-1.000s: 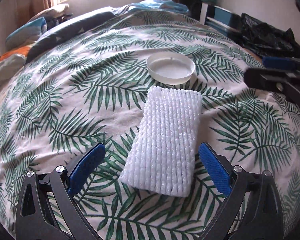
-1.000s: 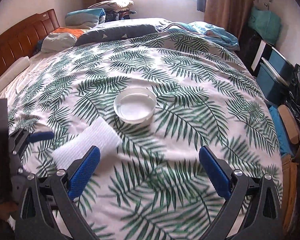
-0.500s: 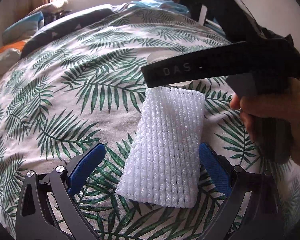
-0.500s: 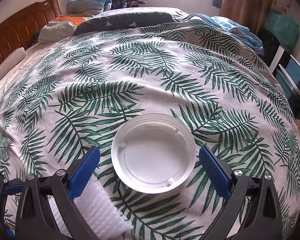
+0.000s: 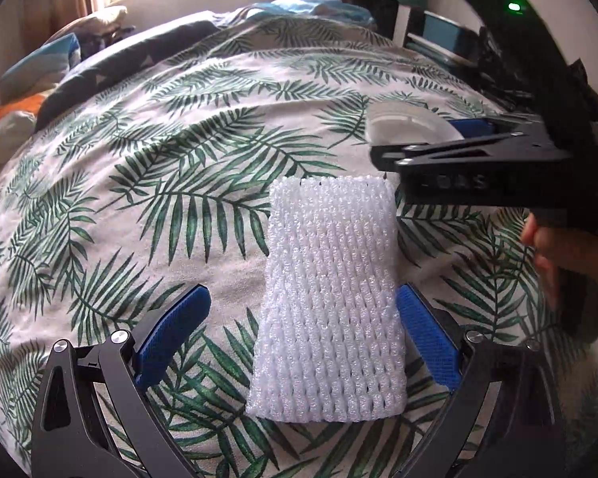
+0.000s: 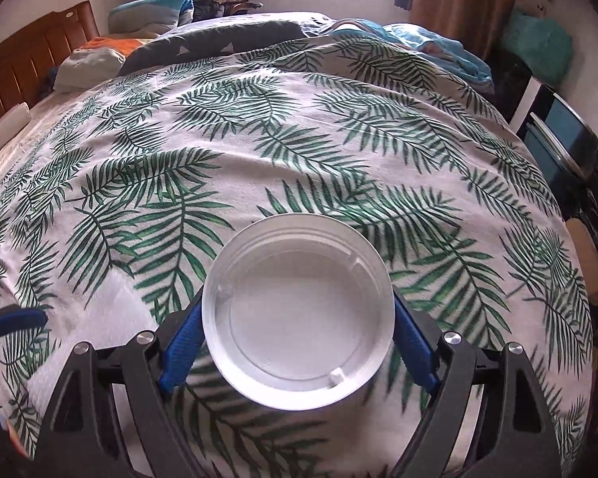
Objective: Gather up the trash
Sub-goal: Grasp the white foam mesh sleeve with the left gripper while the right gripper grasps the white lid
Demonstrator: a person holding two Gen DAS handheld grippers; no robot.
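A white foam net sleeve (image 5: 331,298) lies flat on the leaf-print bedspread (image 5: 159,183). My left gripper (image 5: 305,330) is open, its blue fingers on either side of the sleeve's near half, the right finger touching its edge. A round white plastic lid (image 6: 299,310) sits between the blue fingers of my right gripper (image 6: 297,342), which press against its rim and hold it slightly above the bedspread (image 6: 259,151). The lid (image 5: 410,123) and right gripper (image 5: 454,147) also show in the left wrist view, beyond the sleeve.
Pillows and folded bedding (image 6: 147,20) lie at the head of the bed by a wooden headboard (image 6: 24,67). Black bags and boxes (image 6: 578,151) stand off the right edge. A person's hand (image 5: 570,247) holds the right gripper.
My right gripper moved forward over the lid and closed its fingers on the rim. The left gripper crept a little closer to the foam sleeve and stayed open.
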